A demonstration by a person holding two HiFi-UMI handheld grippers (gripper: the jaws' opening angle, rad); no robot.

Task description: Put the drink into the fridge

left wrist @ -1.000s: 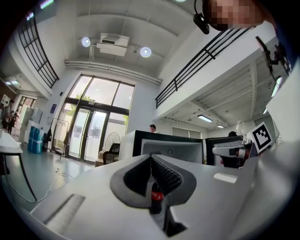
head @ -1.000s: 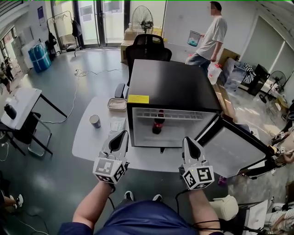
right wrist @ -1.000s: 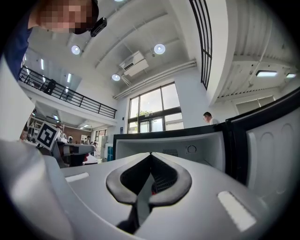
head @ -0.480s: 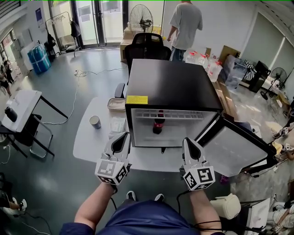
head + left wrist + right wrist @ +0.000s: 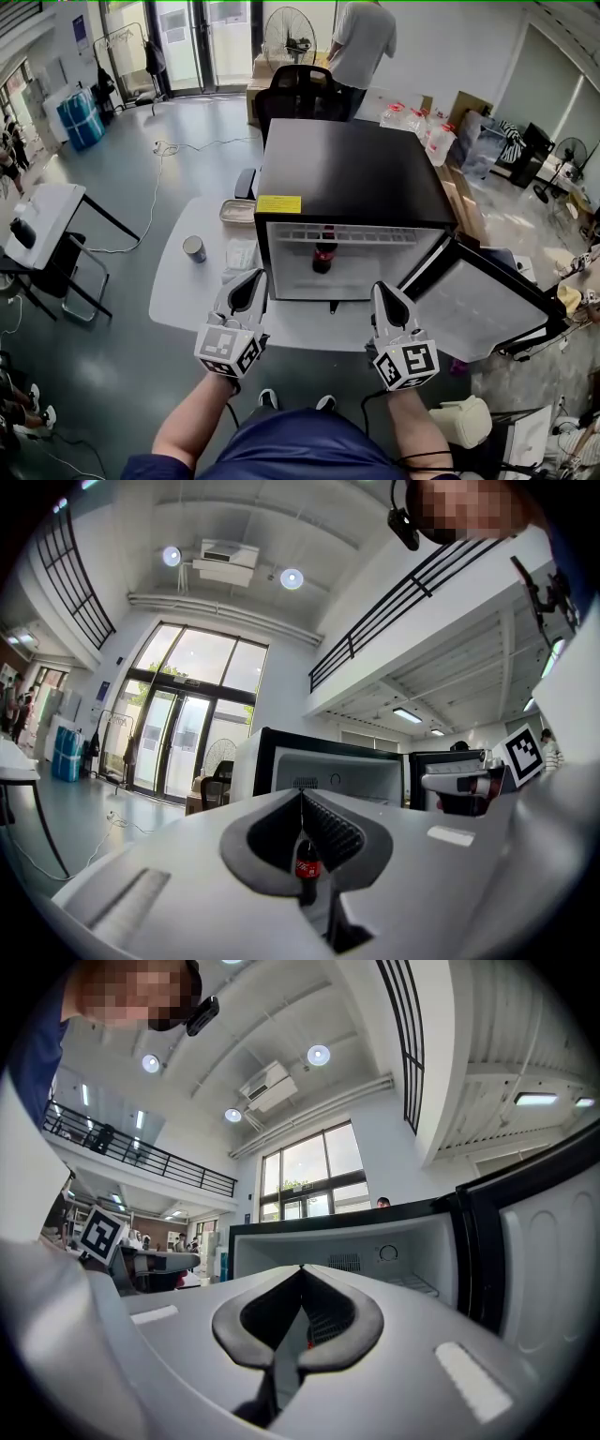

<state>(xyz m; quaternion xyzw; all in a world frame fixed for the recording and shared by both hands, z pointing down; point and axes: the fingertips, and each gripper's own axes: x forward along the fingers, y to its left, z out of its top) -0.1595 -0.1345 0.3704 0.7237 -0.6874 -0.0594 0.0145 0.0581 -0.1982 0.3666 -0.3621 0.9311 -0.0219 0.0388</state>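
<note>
A dark cola bottle (image 5: 322,256) with a red label stands upright inside the black mini fridge (image 5: 352,169), near the middle of its white interior; the fridge door (image 5: 483,305) hangs open to the right. The same bottle (image 5: 306,864) shows through the left jaws' notch in the left gripper view. My left gripper (image 5: 251,275) is shut and empty, just in front of the fridge's lower left corner. My right gripper (image 5: 383,289) is shut and empty too, in front of the fridge's lower right. Both point at the open fridge (image 5: 347,1260).
The fridge sits on a white table (image 5: 183,286) with a paper cup (image 5: 194,248), a lidded container (image 5: 239,213) and a clear packet (image 5: 240,255) to its left. A black office chair (image 5: 300,94) stands behind. A person (image 5: 361,42) stands at the back. Boxes and bottles (image 5: 436,141) lie right.
The person at the back has walked from the right to behind the chair. Both grippers and the bottle have stayed almost still.
</note>
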